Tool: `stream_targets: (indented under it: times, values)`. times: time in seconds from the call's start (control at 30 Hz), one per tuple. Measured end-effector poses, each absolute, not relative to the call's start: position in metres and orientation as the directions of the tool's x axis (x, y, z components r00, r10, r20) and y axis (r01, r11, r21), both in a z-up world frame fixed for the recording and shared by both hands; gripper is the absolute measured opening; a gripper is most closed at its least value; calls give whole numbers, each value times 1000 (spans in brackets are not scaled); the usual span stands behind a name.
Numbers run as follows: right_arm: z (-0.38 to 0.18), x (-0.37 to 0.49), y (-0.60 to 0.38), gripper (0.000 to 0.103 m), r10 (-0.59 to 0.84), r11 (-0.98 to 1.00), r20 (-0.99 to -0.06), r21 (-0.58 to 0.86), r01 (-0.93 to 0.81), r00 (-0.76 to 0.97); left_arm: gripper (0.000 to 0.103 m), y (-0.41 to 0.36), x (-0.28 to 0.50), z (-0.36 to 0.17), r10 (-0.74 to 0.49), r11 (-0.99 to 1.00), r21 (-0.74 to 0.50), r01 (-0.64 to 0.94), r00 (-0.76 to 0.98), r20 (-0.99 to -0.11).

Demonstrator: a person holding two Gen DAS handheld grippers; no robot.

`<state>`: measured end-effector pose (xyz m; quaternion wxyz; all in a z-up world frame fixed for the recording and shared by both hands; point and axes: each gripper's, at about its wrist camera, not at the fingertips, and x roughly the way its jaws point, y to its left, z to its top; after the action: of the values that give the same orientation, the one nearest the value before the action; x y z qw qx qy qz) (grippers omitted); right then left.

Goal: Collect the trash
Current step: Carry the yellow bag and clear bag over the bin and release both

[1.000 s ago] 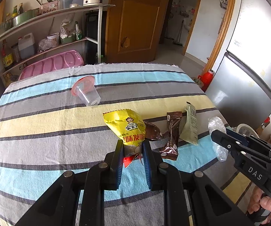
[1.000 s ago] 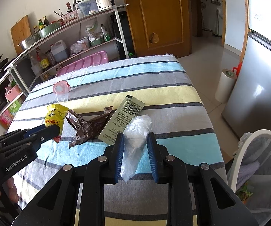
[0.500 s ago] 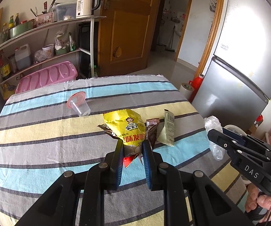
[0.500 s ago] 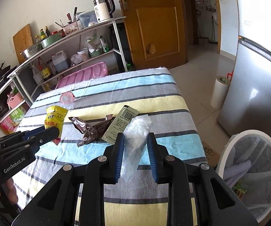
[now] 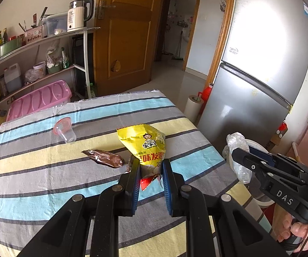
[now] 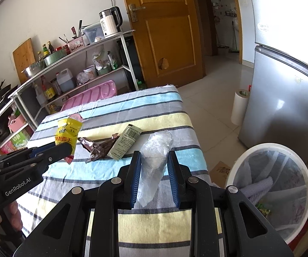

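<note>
Left gripper: your jaws are clamped on the lower end of the yellow snack packet, which stands up from them, raised above the tabletop.
Right gripper: your jaws pinch a crumpled clear plastic bag; its lower tail hangs down between the blue pads.
Trash left on tabletop: a brown foil wrapper lies on the striped cloth, touching the lower left edge of a green sachet with a barcode. From the left wrist view only the brown foil wrapper shows, just left of your left jaws.
Cup: a clear plastic cup with a pink rim lies tipped on its side toward the far left of the cloth, well apart from the wrappers.
Bin: a white waste bin with a clear liner stands on the floor off the right edge of the tabletop, beside the silver refrigerator; some waste already lies inside.
Hands: fingers of your right hand wrap the handle at lower right of the left wrist view.
Background: a metal shelf rack carries a white kettle.
</note>
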<state>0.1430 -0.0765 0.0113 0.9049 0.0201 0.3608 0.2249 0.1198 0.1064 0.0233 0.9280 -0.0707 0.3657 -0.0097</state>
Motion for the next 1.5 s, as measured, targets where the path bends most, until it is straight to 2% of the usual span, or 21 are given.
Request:
stream_targets:
  times: [0.37,0.73,1.13,1.5]
  values:
    - [23,135,-144,26,334,941,-635,179,-288,696,20,32,141,26,-192,981,-142,130,714,-673]
    - [12,137,-214,26,244,970,-669,165,-180,702,20,-57,161,15,-309,947,-161,278,651,-693]
    - [-22,153,-262,26,170,984,-737,157,-79,655,20,-119,173,-20,-317,931,-128,342,582,-749]
    - [-41,160,-277,28,143,988,-774,144,-47,617,21,-127,183,-28,-308,933,-123,339,569,-763]
